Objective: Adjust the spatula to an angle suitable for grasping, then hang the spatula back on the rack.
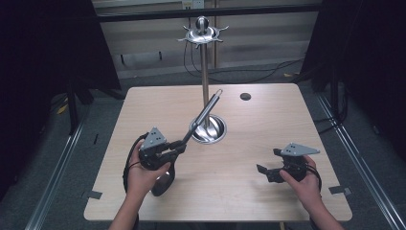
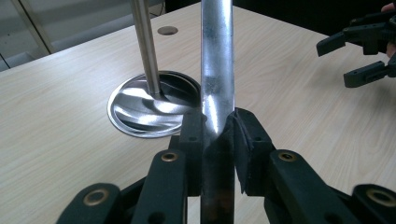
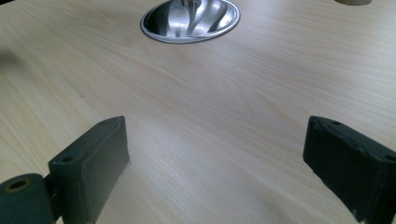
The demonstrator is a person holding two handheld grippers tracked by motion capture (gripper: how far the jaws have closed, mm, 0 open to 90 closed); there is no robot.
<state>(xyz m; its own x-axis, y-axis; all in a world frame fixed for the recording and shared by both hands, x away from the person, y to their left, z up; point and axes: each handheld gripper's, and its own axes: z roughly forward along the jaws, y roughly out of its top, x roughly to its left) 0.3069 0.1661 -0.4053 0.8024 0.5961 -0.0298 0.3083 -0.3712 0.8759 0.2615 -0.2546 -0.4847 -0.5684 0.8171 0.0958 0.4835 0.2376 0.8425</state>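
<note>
Left gripper (image 1: 179, 146) jaws clamped on utensil handle (image 1: 207, 109), right gripper (image 1: 264, 168) jaws apart above table (image 1: 268, 115)

I can read no text, label, brand, number or sign anywhere in my feeds. The pale wooden table (image 1: 268, 124) is bare of markings, the steel stand (image 1: 204, 72) at the top centre of the high view carries no lettering, and the metal handle (image 2: 217, 70) running up the middle of the left gripper view shows only scuffs. A small white object (image 1: 191, 4) at the top edge of the high view is too blurred to read.
</note>
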